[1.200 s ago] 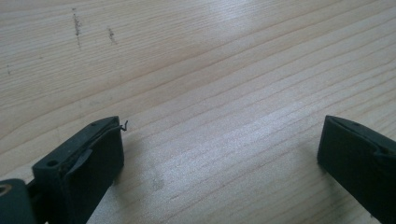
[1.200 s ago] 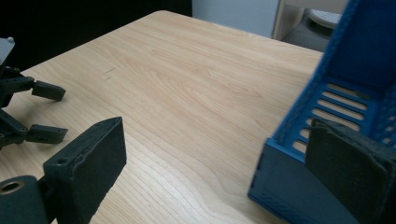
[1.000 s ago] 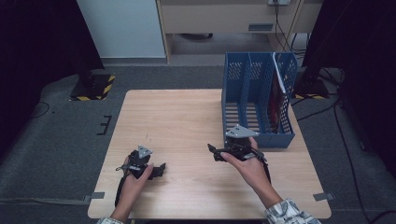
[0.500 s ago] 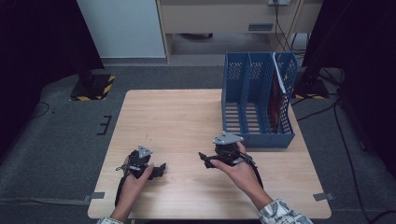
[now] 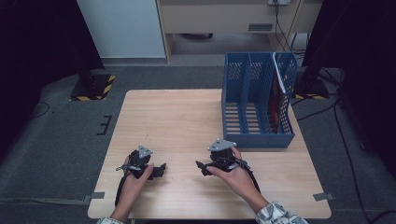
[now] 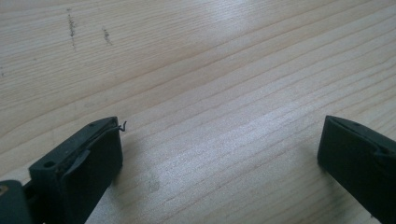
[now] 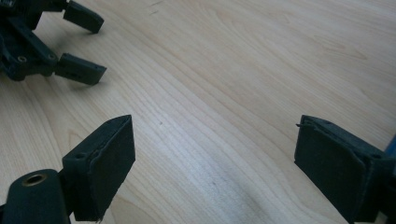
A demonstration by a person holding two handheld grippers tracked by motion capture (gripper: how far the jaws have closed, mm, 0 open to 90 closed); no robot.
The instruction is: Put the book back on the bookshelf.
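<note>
While both hands rest low at the near edge, notes run as follows.

Bench: pale wooden bench [image 5: 177, 116], bare between the hands.
Left gripper: black two-jaw left gripper [image 5: 161, 170], jaws wide apart over bare wood, holding nothing; seen again in the right gripper view [image 7: 81, 44].
Right gripper: black two-jaw right gripper [image 5: 201, 167], jaws well spread, nothing between them; jaws have just been closing slightly.
Nearest thing: blue perforated plastic file rack [image 5: 258, 135], upright on the far right part of the bench, dividers running away from the person.
Key relation: rack lies behind and to the right of the right gripper, which points leftward, away from it; right hand is much nearer.
Hard to make out: red flat item [image 5: 279, 100] in the rightmost slot, mostly hidden by the wall.
</note>
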